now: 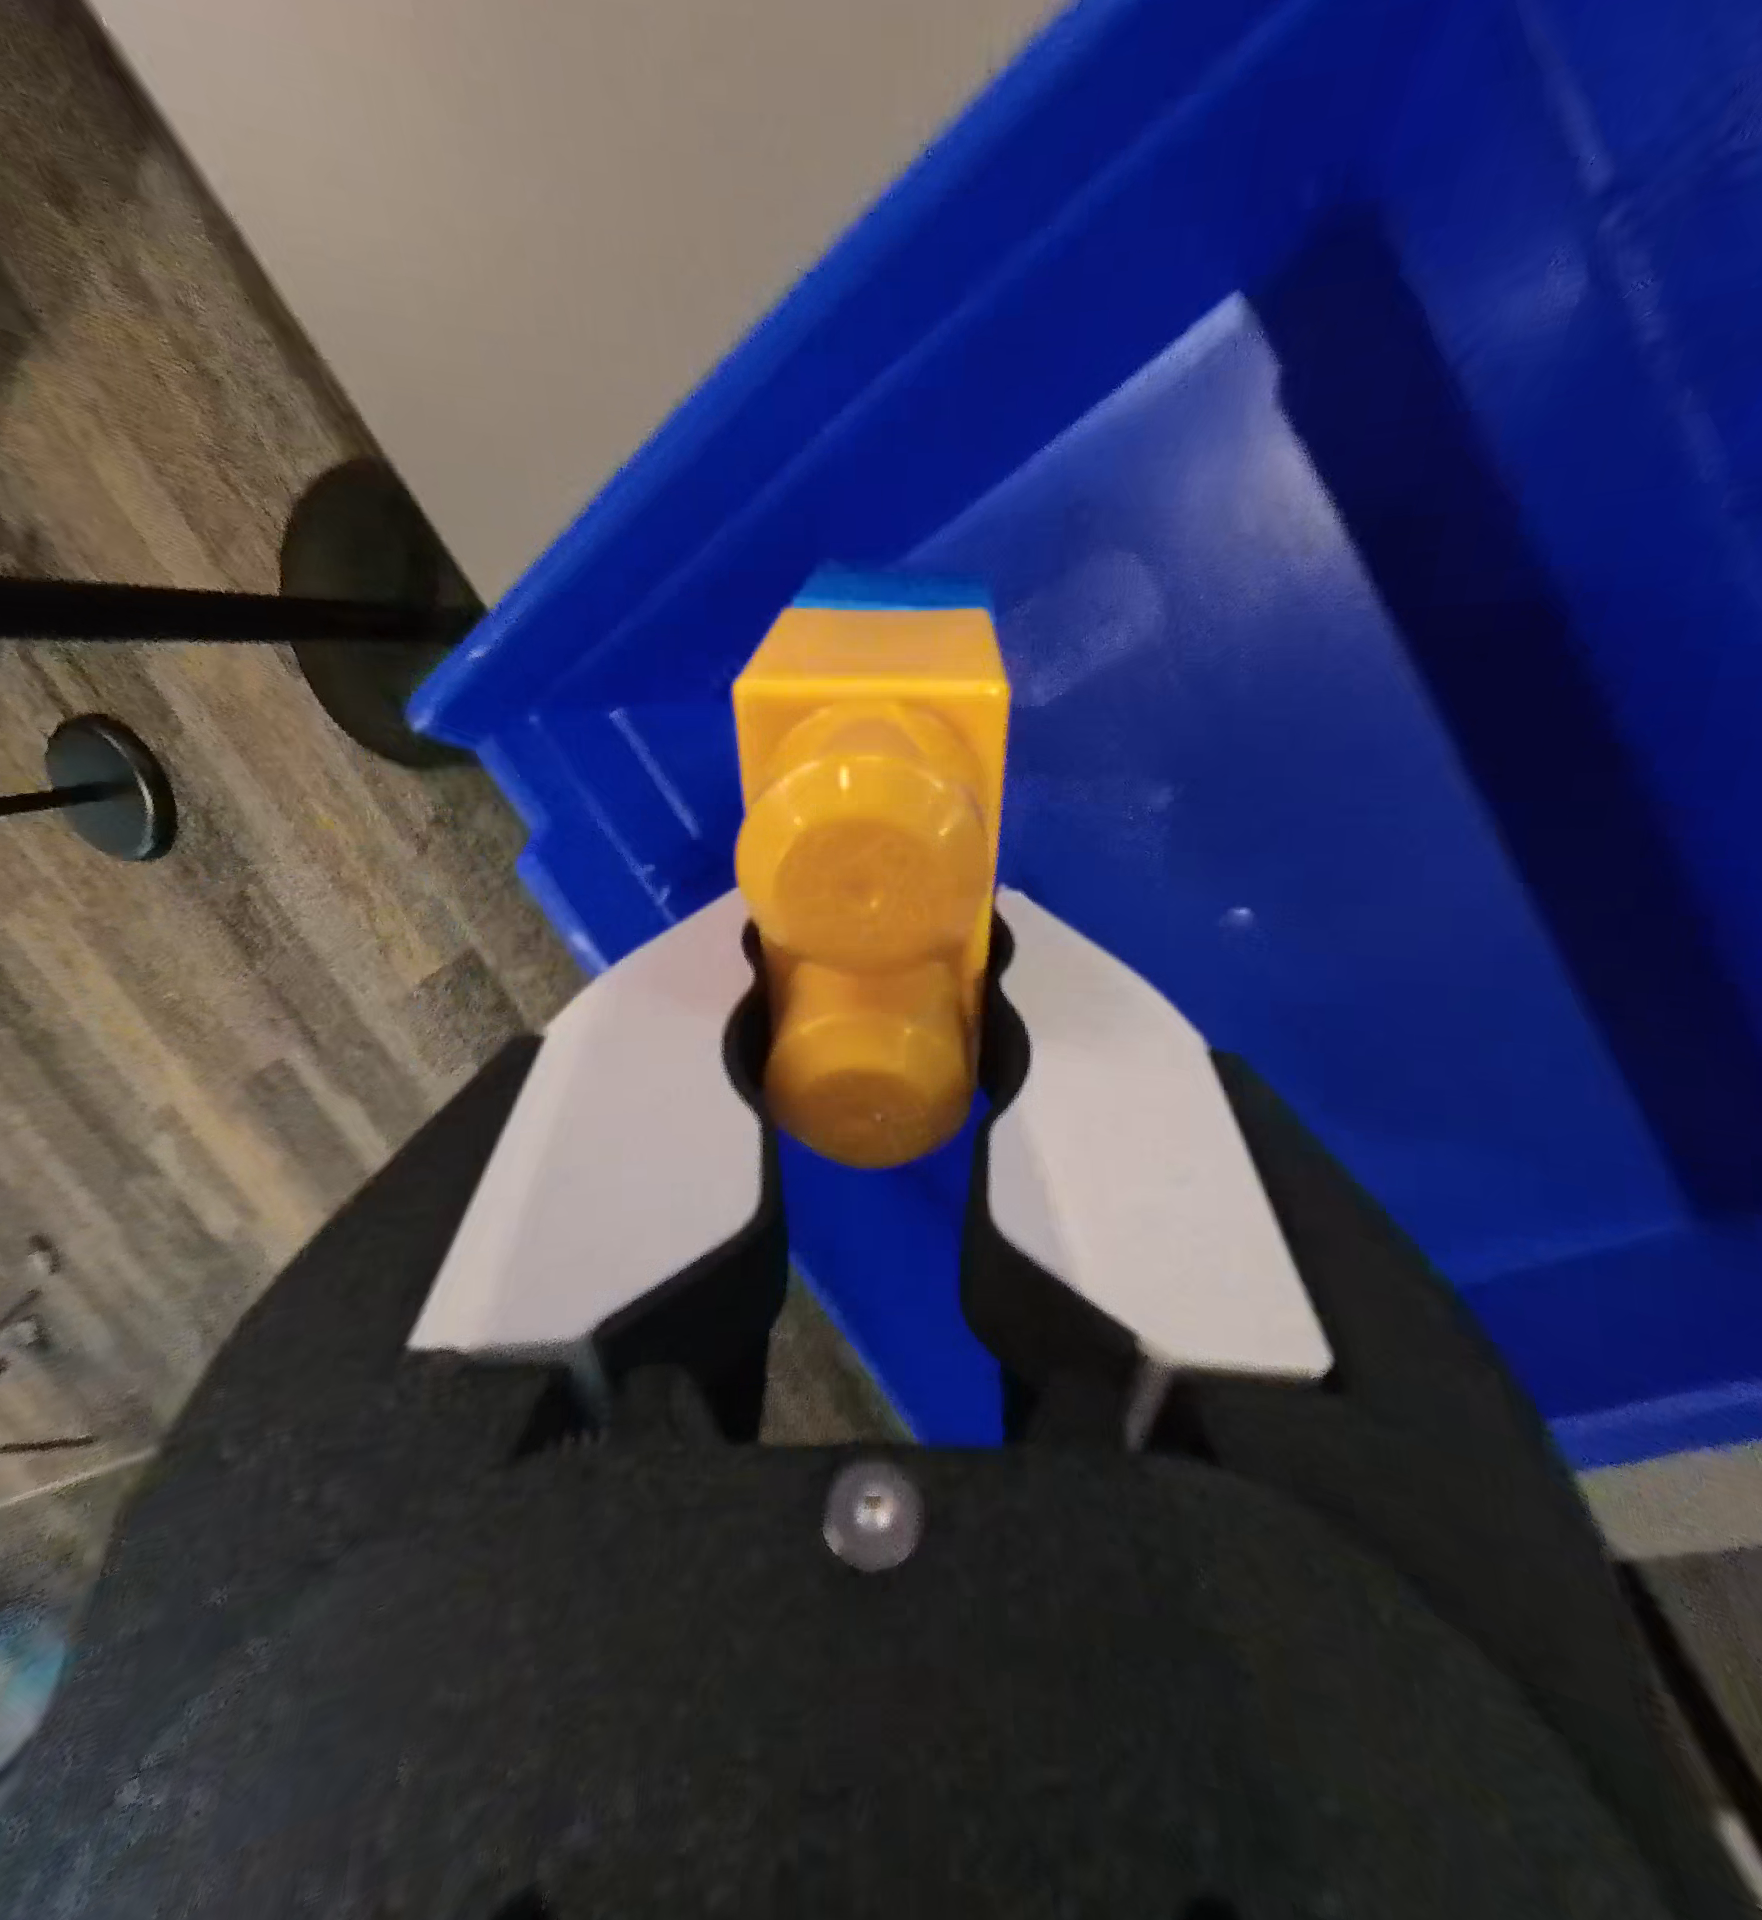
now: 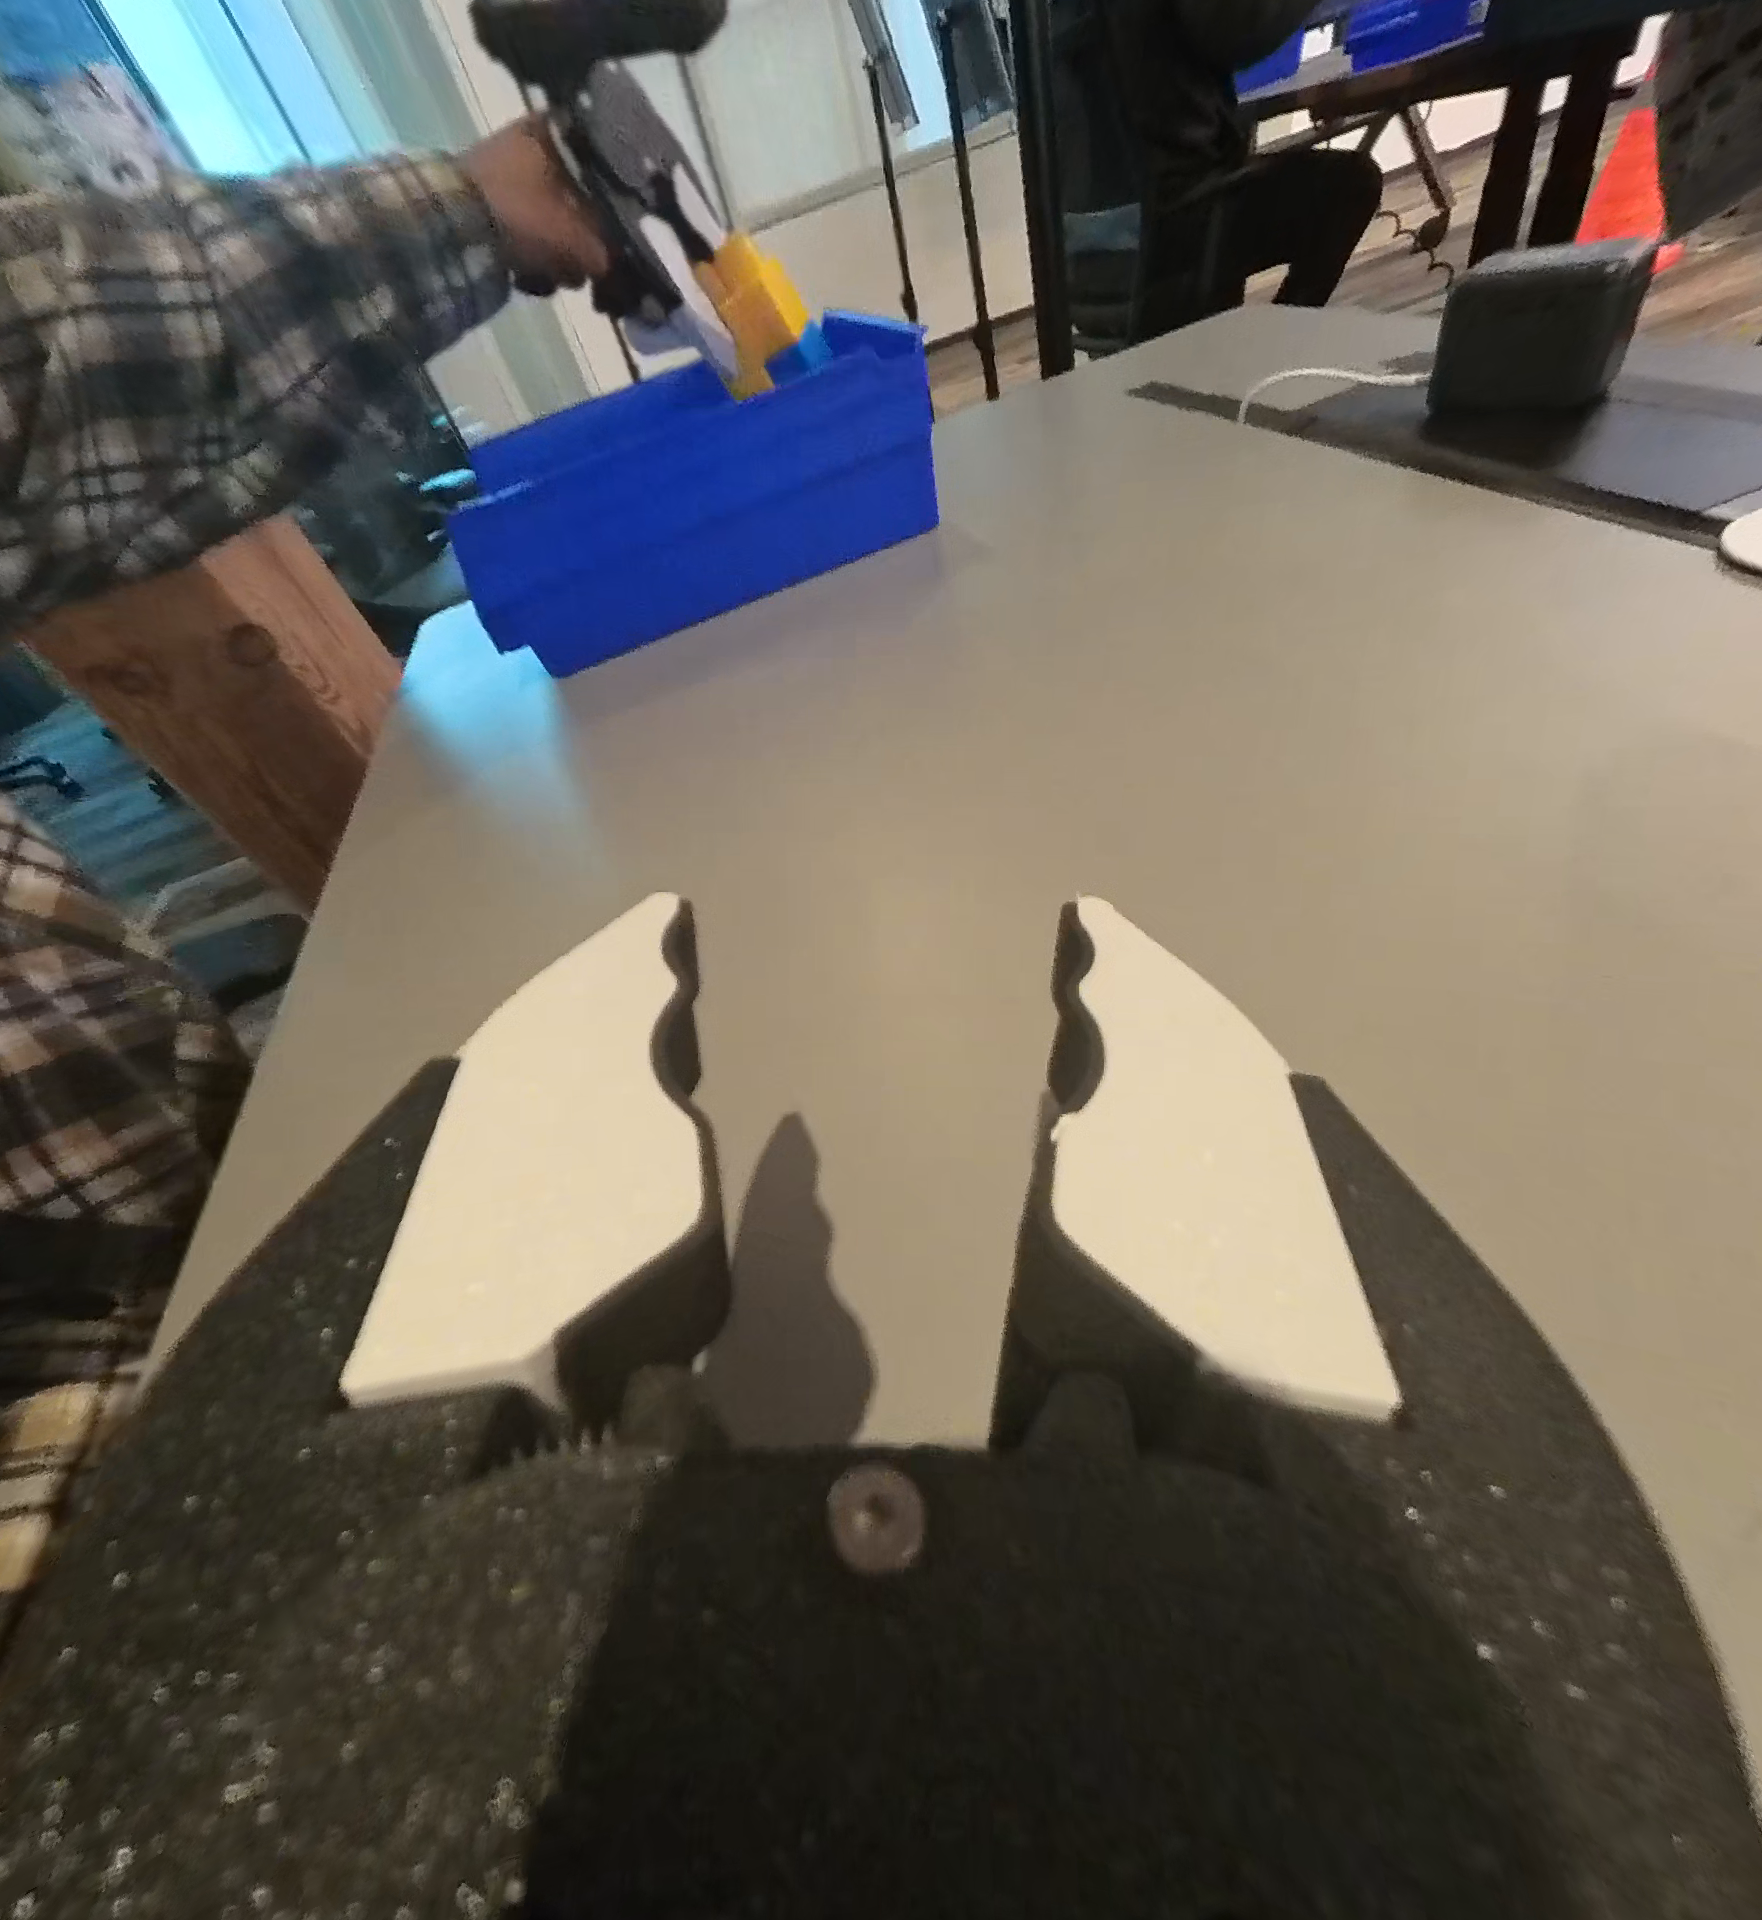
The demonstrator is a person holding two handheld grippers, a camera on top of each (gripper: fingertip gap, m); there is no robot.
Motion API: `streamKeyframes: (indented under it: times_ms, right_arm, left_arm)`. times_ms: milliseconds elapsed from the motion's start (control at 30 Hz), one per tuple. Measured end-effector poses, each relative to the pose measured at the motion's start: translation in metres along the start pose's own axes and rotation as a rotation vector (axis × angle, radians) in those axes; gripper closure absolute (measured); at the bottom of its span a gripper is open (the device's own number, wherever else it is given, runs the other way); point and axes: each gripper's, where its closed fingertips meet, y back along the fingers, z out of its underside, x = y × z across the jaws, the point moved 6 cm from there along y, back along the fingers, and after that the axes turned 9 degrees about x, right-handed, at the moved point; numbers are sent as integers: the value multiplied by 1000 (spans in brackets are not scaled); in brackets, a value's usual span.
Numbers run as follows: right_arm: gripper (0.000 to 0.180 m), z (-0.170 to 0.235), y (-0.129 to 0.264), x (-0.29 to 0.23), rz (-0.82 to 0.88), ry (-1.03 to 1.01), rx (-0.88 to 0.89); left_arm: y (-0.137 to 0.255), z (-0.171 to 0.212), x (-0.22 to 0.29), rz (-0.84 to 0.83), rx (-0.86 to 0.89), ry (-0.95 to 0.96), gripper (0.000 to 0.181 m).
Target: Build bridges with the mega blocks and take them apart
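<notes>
The left hand-held gripper (image 1: 872,1023) is closed on a yellow block (image 1: 866,821), its white fingers (image 1: 638,1132) pinching the studded end, with a light blue block (image 1: 892,594) stuck to the far end. The pair hangs over the blue bin (image 1: 1220,727), just above its rim, tilted down into it. This looks like the take-apart stage — joined blocks going back to the bin. To do it well, lower the blocks past the rim before letting go, and keep the grip firm on the yellow one, since the light blue piece is only pressed on and could drop loose early. Inside the bin, the floor that shows in the left wrist view looks bare; I cannot tell what else lies in it. The right hand-held gripper (image 2: 877,997) is wide open and holds nothing — it hovers low over the grey table (image 2: 1168,727), well away from the bin
</notes>
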Motion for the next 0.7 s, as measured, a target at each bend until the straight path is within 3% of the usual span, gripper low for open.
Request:
streamKeyframes:
  times_ms: [33, 200, 367, 500, 700]
  right_arm:
    - [114, -2, 1, -1, -4, -9, 13]
    - [114, -14, 8, -2, -39, -83, 102]
    - [115, -24, 17, 1, -60, -137, 185]
    - [115, -31, 23, 2, -71, -148, 230]
    - [113, -41, 33, 4, -65, -114, 271]
  left_arm:
    - [14, -4, 1, -1, 64, 34, 143]
    - [90, -56, 35, 58, 462, 121, 143]
    - [129, -131, 130, 280, 802, 81, 144]
    - [111, -180, 232, 517, 992, 6, 144]
    - [31, -223, 354, 932, 1194, -1, 144]
